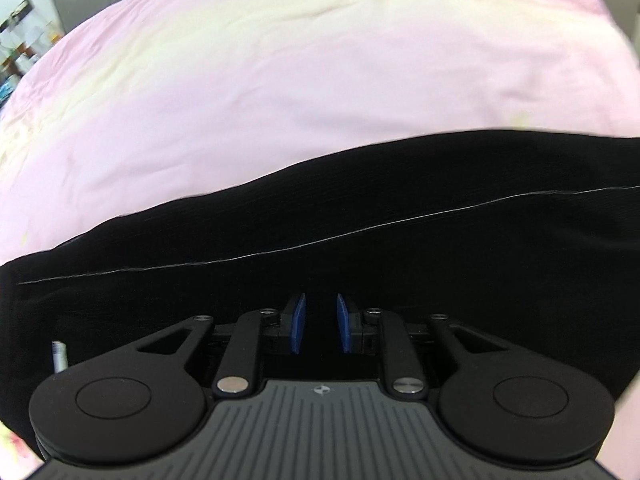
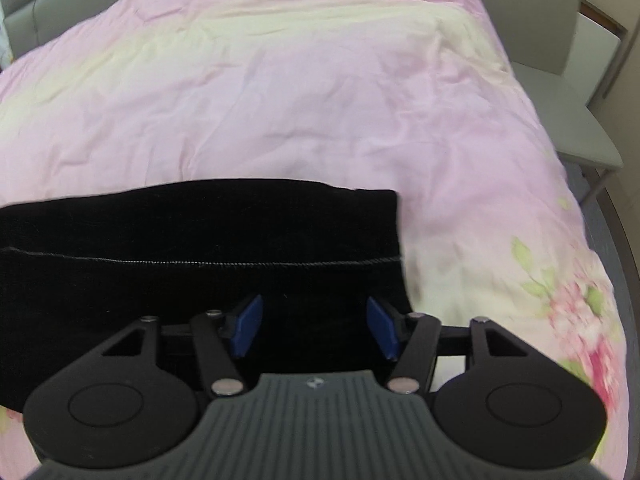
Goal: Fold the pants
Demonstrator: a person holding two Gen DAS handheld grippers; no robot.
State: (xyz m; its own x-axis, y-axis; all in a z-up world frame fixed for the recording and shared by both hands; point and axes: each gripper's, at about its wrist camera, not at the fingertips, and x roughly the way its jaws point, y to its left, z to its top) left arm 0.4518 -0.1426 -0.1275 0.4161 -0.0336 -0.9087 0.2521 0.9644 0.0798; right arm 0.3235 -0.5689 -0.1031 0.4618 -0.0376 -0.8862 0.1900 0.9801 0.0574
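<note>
Black pants (image 1: 360, 208) lie flat on the bed's pink floral duvet (image 1: 280, 72), a pale seam line running across them ahead of both sets of fingers. Left gripper (image 1: 320, 322): its 2 blue fingers (image 1: 298, 322) stand a narrow gap apart above the fabric, released, nothing pinched between them. Right gripper (image 2: 315, 326): fingers (image 2: 248, 326) spread wide, released, hanging over the pants (image 2: 200, 240) close to their square end, which lies just beyond the right-hand finger.

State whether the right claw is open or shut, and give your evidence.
Open: the right claw's blue pads stand apart above the black pants, gripping nothing.
</note>
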